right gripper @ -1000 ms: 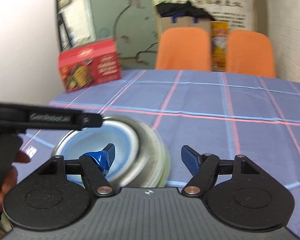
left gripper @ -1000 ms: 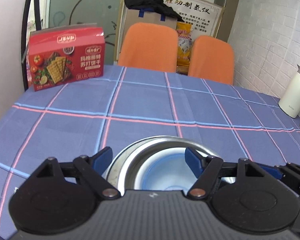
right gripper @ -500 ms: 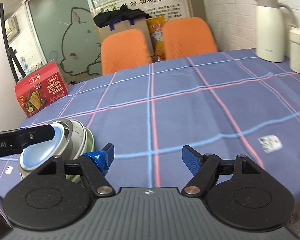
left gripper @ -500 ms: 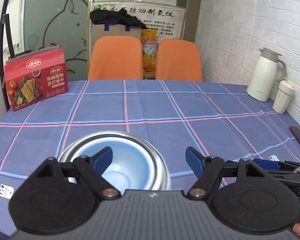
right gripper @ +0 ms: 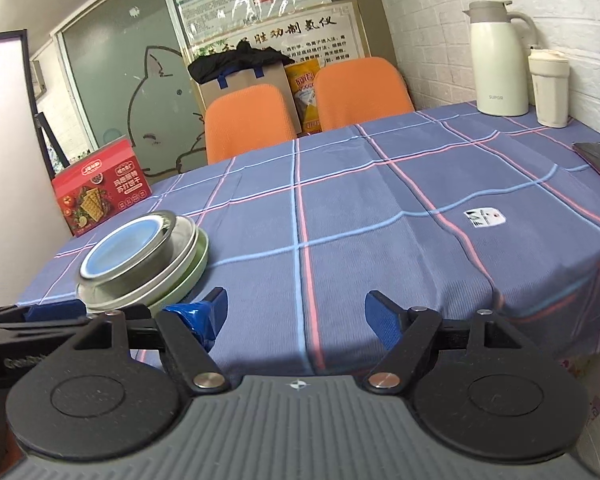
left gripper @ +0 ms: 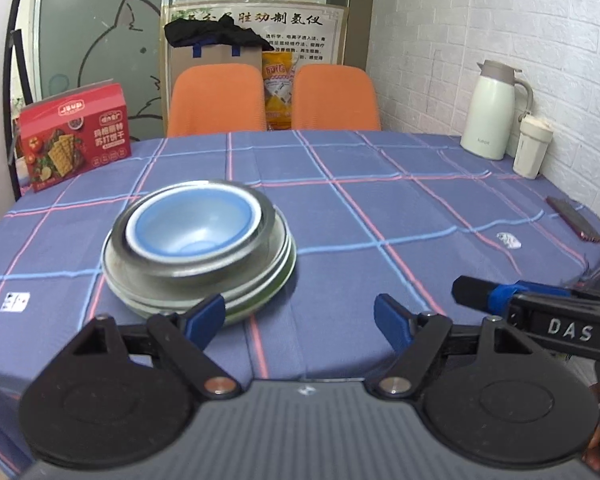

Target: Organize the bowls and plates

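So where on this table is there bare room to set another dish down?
The tablecloth lies bare between the stacked bowls and the phone, save a small paper tag. The far right corner holds the white thermos and cup; the cracker box stands far left.

My left gripper (left gripper: 300, 314) has a grey ribbed body with a small cross mark in the middle. On each side sits a black round disc, and from each disc goes a black angular link arm with a triangular hole. Near the body every link has one silver round screw. The fingertips (left gripper: 206, 314) are covered with blue pads. My right gripper (right gripper: 296, 312) is built the same: grey ribbed housing, black discs, silver screws, blue pads. One of its pads (right gripper: 194, 316) is wrapped with shiny blue tape. On the side of the right gripper, seen from the left wrist camera, stand white letters "DAS".
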